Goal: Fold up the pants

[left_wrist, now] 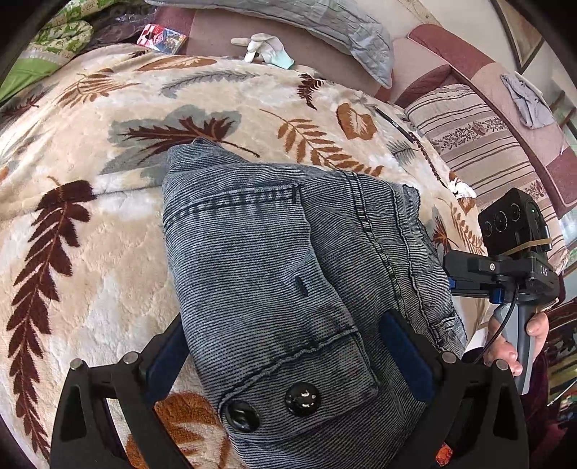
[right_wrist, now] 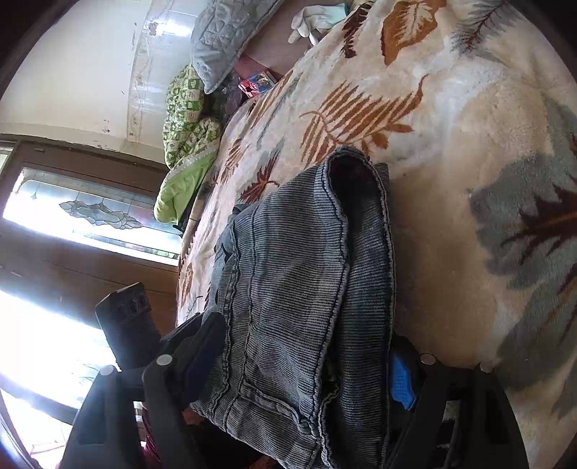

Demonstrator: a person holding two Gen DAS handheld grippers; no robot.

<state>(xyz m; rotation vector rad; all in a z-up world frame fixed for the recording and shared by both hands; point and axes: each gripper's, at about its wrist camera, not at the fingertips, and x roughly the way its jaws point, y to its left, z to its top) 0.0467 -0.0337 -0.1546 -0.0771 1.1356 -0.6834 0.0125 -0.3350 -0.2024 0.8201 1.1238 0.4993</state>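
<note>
The pants (left_wrist: 288, 252) are blue-grey corduroy, folded into a thick bundle on a leaf-patterned blanket (left_wrist: 108, 234). In the left wrist view, my left gripper (left_wrist: 285, 346) is shut on the waistband end, beside a flap pocket with two black buttons (left_wrist: 301, 398). In the right wrist view, my right gripper (right_wrist: 306, 364) is shut on the other side of the pants (right_wrist: 299, 270), whose open hem (right_wrist: 355, 173) points away. The right gripper (left_wrist: 505, 274) also shows at the right of the left wrist view, held by a hand.
A grey quilted pillow (left_wrist: 324, 29), white gloves (left_wrist: 263, 47) and a red packet (left_wrist: 162, 36) lie beyond the blanket. A striped cushion (left_wrist: 479, 144) lies to the right. A green quilt (right_wrist: 187, 119) sits by the window (right_wrist: 72, 216).
</note>
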